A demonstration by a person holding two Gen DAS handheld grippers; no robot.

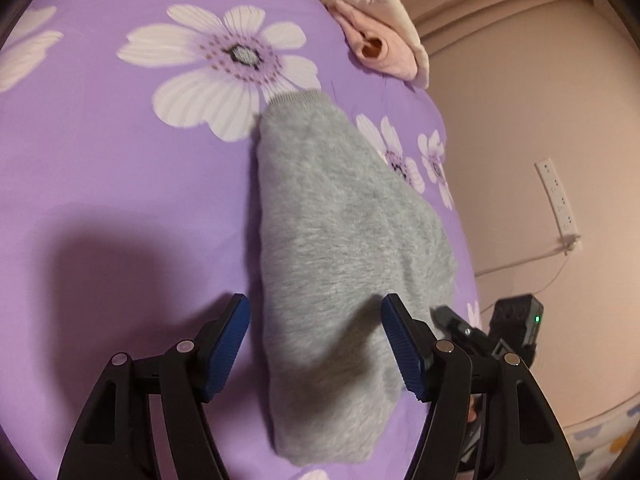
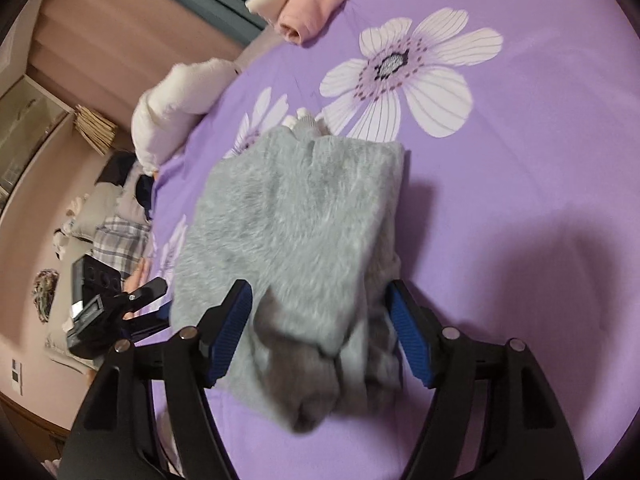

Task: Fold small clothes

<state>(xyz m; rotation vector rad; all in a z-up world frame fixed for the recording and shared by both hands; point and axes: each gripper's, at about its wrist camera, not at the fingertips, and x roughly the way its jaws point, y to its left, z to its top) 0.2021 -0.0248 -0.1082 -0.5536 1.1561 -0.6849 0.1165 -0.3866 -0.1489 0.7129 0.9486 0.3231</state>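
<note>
left tongs (image 1: 316,344): spread wide, the two blue pads set apart on either side of the near end of the grey garment; nothing is pinched between them. whether the pads touch the fabric cannot be told.
grey garment (image 1: 340,240): a fuzzy grey knit piece, lying folded on the purple bed sheet. in the left wrist view it narrows toward a ribbed hem at the far end, which rests against the big white flower print. its near end lies between the left tongs.
purple bed sheet (image 1: 120,184): lilac cloth printed with white flowers, carrying the garment; a dark shadow of the tool falls on it to the left of the garment.
pink clothes (image 1: 376,48): a rolled pink piece with a cream piece beside it, at the far edge of the bed, well apart from the grey garment.
power strip (image 1: 558,200): white, on the wall to the right of the bed, with a cable running down from it.
right tongs (image 2: 320,336): also spread wide, blue pads either side of the garment's near end, with a bunched fold of grey fabric (image 2: 288,224) lying between them; nothing is clamped.
white pillow (image 2: 176,104): off the bed's left edge in the right wrist view, near the garment's far corner.
plaid cloth (image 2: 120,240): lies below the pillow, beside the bed.
</note>
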